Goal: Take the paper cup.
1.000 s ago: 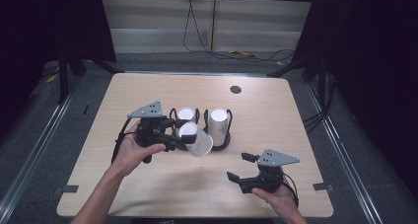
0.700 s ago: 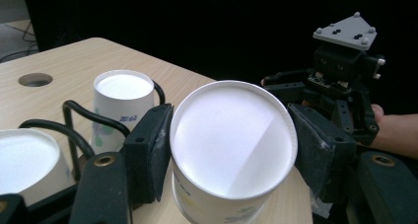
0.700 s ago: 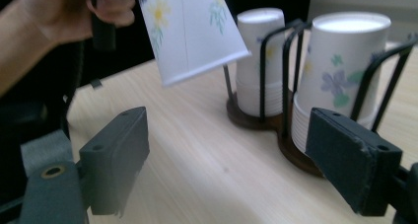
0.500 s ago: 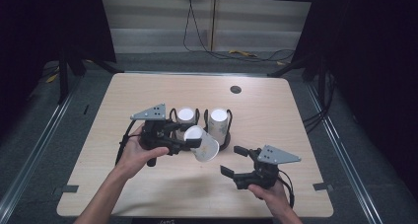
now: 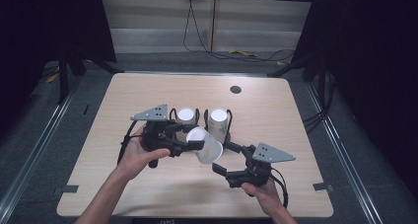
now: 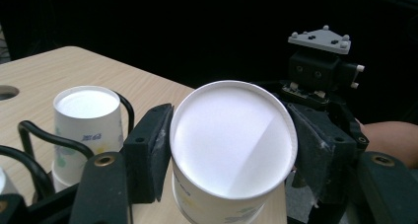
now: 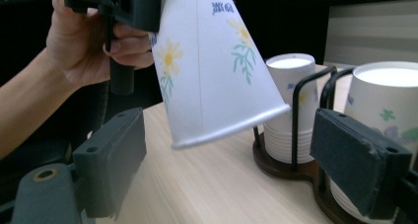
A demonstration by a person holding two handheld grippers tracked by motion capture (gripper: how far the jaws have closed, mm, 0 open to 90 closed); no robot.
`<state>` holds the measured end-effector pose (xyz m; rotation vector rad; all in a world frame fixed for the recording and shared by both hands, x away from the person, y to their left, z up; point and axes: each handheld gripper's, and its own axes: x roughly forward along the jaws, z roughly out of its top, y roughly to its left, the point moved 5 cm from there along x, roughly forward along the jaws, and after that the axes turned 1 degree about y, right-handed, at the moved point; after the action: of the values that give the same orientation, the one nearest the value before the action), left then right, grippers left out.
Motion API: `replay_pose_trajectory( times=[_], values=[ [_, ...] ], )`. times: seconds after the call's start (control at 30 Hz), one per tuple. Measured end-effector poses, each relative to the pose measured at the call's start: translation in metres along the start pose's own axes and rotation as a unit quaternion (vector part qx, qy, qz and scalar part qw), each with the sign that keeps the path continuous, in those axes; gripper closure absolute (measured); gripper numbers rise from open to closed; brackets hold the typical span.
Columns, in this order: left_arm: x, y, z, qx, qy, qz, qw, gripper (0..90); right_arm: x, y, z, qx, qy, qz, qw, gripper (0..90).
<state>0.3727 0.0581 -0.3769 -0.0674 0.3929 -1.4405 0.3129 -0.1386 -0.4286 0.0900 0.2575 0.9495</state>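
One paper cup [image 5: 206, 145] clamped in left gripper [image 5: 190, 144], above released right gripper [image 5: 226, 158].

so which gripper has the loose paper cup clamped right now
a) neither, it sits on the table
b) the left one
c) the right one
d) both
b: the left gripper has its jaws shut on the paper cup, lifted off the table, while the right gripper waits beside it with open jaws.

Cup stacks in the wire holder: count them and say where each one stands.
2. One stack stands in the holder's left ring, the other stack in its right ring. How many cups each stack nests is hard to tell.
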Motion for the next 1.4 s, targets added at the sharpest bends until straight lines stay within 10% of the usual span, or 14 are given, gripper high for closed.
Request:
replay_pose_trajectory(
  times=[1.4],
  values=[
    [0.009,-0.01,0.002,-0.003,0.001,-0.043,0.9991,36.6,0.015,0.005,-0.001,0.005,0.002,0.053,0.9986,22.6]
  ],
)
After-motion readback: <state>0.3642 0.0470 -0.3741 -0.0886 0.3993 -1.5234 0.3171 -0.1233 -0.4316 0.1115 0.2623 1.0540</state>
